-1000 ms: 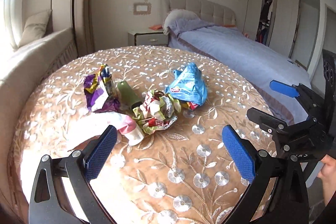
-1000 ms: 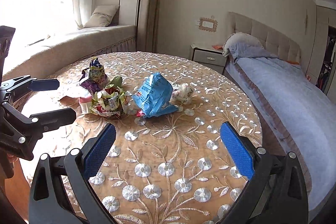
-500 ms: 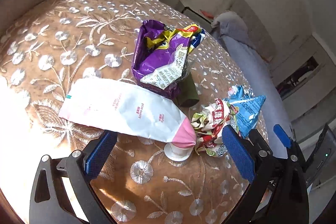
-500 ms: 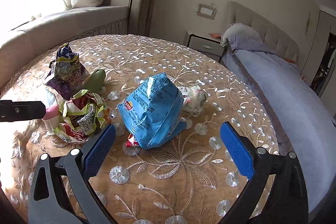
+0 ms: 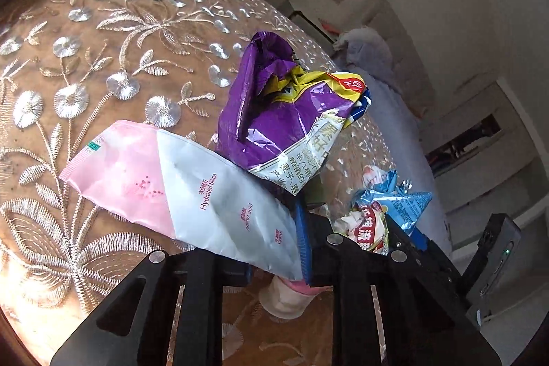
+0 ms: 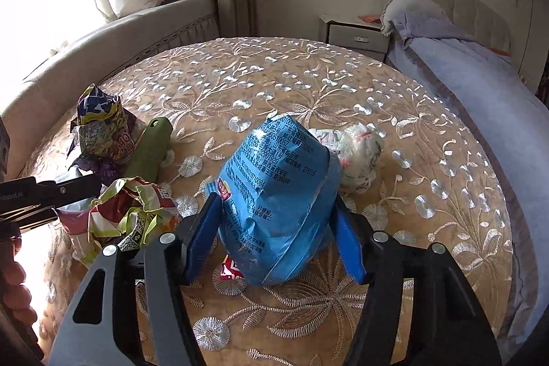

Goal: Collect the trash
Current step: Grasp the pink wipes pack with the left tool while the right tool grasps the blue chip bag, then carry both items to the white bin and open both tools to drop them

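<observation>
Pink-white tube point(image 5: 192, 194): flattened, lying on tabletop, cap end pinched. Purple snack bag point(image 5: 288, 115): crumpled, open, leaning on tube. Blue chip bag point(image 6: 278, 211): puffed, upright. Red-yellow wrapper point(image 6: 130, 215): crumpled beside it. Green bottle point(image 6: 149, 150): lying flat. White wad point(image 6: 357, 156): behind blue bag.

Trash is crowding the near left part of the round table point(image 6: 308, 64). The purple wrapper point(image 5: 284, 112) is leaning right on the pink-and-white tube point(image 5: 192, 191), and the green bottle point(image 6: 151, 150) and crumpled wrapper point(image 6: 130, 215) are sitting tight beside them, so no gap there. The white wad point(image 6: 357, 156) is tucking in behind the blue bag point(image 6: 281, 211). Far and right cloth is lying open.
</observation>
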The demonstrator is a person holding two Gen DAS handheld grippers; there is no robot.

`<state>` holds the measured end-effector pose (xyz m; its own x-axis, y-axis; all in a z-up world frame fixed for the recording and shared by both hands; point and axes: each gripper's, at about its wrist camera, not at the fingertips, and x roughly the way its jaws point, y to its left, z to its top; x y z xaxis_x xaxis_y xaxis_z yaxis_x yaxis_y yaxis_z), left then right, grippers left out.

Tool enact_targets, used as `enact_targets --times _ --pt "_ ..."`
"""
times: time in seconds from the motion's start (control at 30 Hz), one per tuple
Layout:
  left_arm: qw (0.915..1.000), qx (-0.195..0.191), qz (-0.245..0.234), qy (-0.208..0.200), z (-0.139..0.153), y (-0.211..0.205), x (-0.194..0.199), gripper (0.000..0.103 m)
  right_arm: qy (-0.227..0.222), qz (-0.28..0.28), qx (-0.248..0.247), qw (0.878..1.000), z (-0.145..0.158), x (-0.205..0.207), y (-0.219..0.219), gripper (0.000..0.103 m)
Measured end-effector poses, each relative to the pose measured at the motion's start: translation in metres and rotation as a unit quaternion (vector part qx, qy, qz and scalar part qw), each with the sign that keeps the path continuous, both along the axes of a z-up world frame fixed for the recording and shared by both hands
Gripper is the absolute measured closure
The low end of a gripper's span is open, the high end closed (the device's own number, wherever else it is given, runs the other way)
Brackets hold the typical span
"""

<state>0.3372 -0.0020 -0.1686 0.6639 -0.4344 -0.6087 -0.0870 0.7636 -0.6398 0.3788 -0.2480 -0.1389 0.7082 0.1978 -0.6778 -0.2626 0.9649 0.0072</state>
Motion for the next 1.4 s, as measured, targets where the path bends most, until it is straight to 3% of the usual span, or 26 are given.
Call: enact_targets --times 0.13,0.33,0.8,1.13,1.4 --pt "0.9994 0.027 -0.003 -0.019 0.005 -0.005 -0.006 0.089 -0.002 0.009 0.004 1.000 0.002 -0.016 0.000 0.041" --pt "0.9967 0.059 -0.018 -0.054 0.019 -0.011 -0.030 0.098 -0.043 0.023 -0.016 0.999 0.015 -0.058 0.002 0.041" --pt "0.9832 0.117 -0.057 -0.128 0.072 -0.045 -0.119 0.098 -0.111 0.035 -0.024 0.993 0.055 -0.161 -0.014 0.041" --pt "0.9619 0.175 -0.129 -0.166 0.091 -0.111 -0.165 0.098 -0.126 -0.014 -0.017 0.992 0.059 -0.222 -0.062 0.041" --pt "0.9379 0.201 -0.211 -0.188 0.086 -0.181 -0.185 0.098 -0.125 -0.080 -0.009 0.989 0.049 -0.265 -0.116 0.041"
